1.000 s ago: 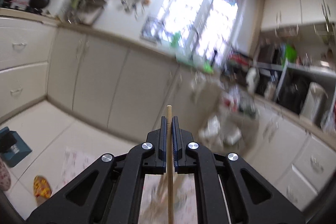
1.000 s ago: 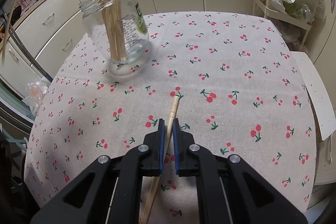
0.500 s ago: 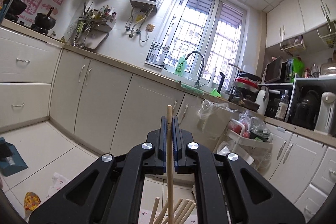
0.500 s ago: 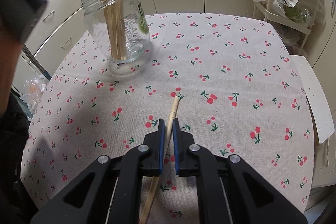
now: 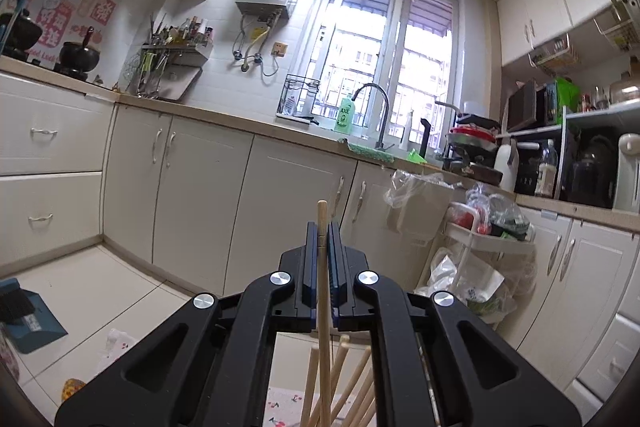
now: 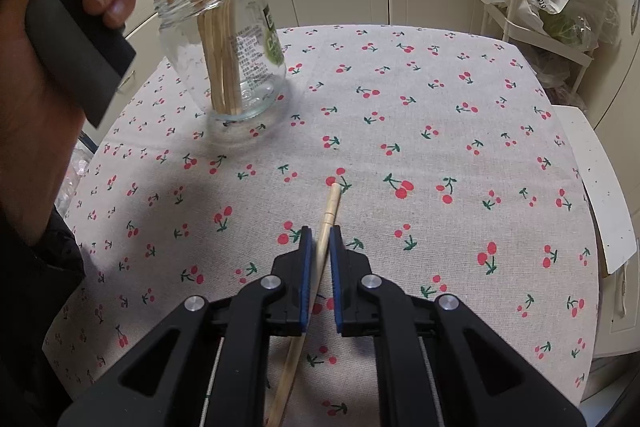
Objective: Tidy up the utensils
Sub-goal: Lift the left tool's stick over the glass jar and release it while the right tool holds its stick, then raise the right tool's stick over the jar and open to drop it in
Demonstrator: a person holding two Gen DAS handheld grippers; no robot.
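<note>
The left claw is clenched on an upright chopstick above the jar's sticks. The right claw has just been opening, its pads slack around a chopstick lying on the table; the jar stands ahead to its left.

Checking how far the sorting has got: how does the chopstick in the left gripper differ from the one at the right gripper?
The left gripper is shut on its chopstick, held upright above the sticks below; the right gripper's chopstick lies flat on the tablecloth. The right gripper's jaws have just been opening, stick loose between them. Both are plain light wood.
</note>
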